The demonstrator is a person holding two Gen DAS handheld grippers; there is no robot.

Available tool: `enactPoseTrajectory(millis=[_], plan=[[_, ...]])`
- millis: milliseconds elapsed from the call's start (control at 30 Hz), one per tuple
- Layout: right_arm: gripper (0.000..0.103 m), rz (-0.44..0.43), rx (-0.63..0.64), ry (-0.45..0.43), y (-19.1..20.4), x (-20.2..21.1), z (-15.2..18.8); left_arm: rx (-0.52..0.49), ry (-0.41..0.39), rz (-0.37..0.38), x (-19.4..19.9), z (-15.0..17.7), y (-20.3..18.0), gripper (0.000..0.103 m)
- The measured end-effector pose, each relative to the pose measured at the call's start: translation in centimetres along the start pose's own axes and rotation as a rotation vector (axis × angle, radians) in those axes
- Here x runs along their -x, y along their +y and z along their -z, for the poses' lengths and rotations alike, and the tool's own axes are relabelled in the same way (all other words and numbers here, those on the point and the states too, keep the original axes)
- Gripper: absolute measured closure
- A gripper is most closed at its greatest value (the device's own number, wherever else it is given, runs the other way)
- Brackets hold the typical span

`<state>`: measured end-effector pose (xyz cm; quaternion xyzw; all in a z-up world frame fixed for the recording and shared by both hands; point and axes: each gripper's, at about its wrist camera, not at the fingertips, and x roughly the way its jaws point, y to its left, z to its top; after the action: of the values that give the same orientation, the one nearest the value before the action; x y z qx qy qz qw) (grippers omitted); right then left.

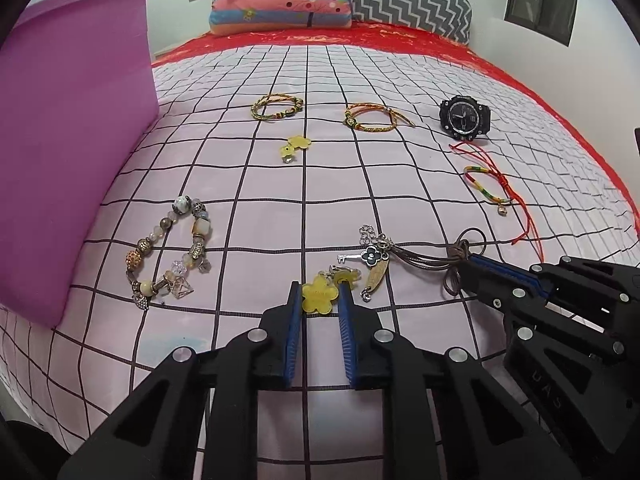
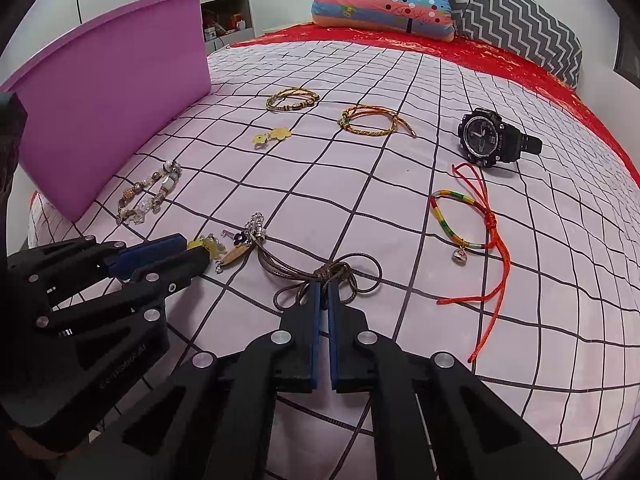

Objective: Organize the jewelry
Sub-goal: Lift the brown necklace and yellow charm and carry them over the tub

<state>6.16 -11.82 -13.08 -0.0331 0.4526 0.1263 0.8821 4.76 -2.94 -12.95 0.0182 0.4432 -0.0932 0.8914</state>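
Note:
My left gripper (image 1: 320,290) points down at the checked bedcover (image 1: 248,184), shut on a yellow flower earring (image 1: 318,299) pinched between its blue pads. Just beyond it lies a charm cluster (image 1: 370,256) with a small key and a black flower, strung on a brown cord necklace (image 2: 280,266). My right gripper (image 2: 324,290) is shut on the knot (image 2: 330,272) of that cord. In the left wrist view the right gripper (image 1: 466,266) reaches in from the right. In the right wrist view the left gripper (image 2: 196,250) comes in from the left.
A purple bin (image 1: 72,140) stands at the left on the bed. A beaded bracelet (image 1: 134,260), two woven bracelets (image 1: 298,106) (image 1: 352,120), a second yellow flower earring (image 1: 298,142), a black watch (image 2: 486,140) and a coloured cord bracelet (image 2: 493,220) lie on the cover. Pillows (image 1: 280,4) sit at the far end.

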Motion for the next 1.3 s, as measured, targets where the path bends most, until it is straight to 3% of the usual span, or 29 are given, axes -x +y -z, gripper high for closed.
enactPoseTrajectory(millis=[467,900,1300], plan=[[0.101,-0.004,-0.02,-0.056,0.2,3.8,-0.5,0.041,-0.058,0.041,3.5,-0.6,0.7,0.085],[0.101,0.004,-0.019,-0.181,1.8,10.7,-2.4,0.04,-0.187,0.026,11.3,-2.7,2.0,0.085],[0.101,-0.055,0.021,-0.313,6.1,16.3,-5.6,0.065,-0.3,-0.001,18.1,-4.9,5.2,0.085]])
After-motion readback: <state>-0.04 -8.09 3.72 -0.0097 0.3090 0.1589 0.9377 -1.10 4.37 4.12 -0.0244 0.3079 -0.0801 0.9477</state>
